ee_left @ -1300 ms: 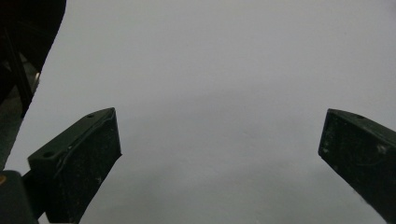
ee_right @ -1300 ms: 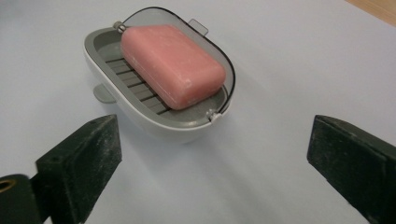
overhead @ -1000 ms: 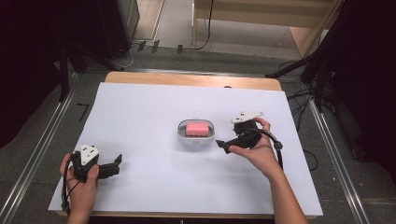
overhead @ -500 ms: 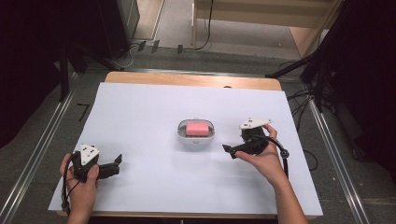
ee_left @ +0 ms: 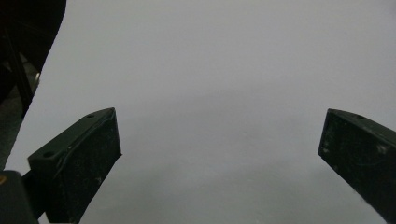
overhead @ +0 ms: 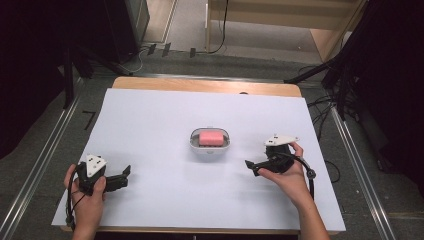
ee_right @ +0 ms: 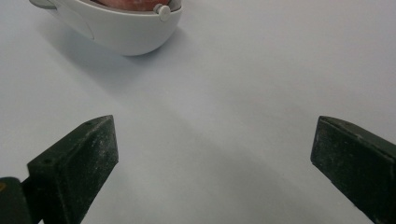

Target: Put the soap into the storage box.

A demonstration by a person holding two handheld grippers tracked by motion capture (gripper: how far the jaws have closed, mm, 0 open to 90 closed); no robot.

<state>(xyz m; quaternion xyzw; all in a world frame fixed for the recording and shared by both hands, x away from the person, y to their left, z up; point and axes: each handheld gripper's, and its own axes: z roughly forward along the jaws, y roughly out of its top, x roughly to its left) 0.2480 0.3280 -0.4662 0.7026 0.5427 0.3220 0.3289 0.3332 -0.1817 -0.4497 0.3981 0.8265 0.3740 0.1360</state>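
A small white dish [overhead: 210,146] with a pink block [overhead: 211,137] in it stands at the middle of the white table top. My right gripper [overhead: 250,166] rests to the dish's right, a hand's width away, jaws wide open over bare surface. In the right gripper view [ee_right: 212,149] the dish's rounded white wall [ee_right: 116,28] shows at the top left, with a trace of pink above it. My left gripper [overhead: 125,176] lies near the front left corner, open and empty. The left gripper view [ee_left: 219,144] looks along spread jaws onto plain white table.
The white sheet [overhead: 150,115] covers a wooden table whose far edge [overhead: 205,86] shows as a tan strip. Metal rails [overhead: 45,160] run along both sides. Cables [overhead: 325,105] lie on the floor at the right, dark equipment stands at back left.
My right gripper has drawn back from the dish, moving right and toward the front edge. The left gripper has stayed put.
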